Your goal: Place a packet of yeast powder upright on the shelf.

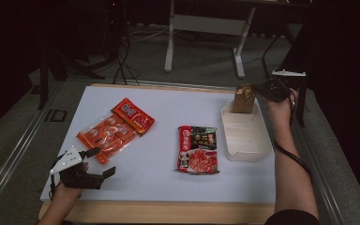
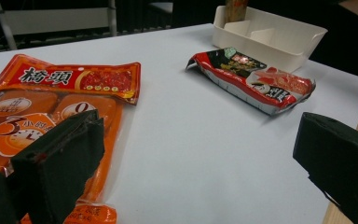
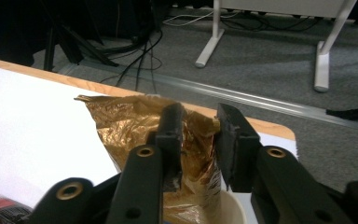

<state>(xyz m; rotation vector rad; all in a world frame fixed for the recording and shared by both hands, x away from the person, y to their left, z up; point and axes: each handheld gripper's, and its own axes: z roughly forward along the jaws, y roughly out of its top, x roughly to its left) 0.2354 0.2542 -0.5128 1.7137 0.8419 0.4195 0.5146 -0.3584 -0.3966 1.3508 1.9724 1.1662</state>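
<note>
I work in what looks like a lab or recording room, not a home. My table [image 1: 122, 213] is a plain wooden bench covered with a white sheet [image 1: 168, 178], standing on grey carpet [image 1: 201, 51]. Metal rails [image 1: 14, 145] run along the floor on the left and right. Beyond the far edge, loose black cables [image 1: 122, 61] trail over the floor beside dark stand legs [image 1: 70, 63], and a white-framed desk [image 1: 206, 23] stands farther back. Black curtains close the room on both sides.
</note>
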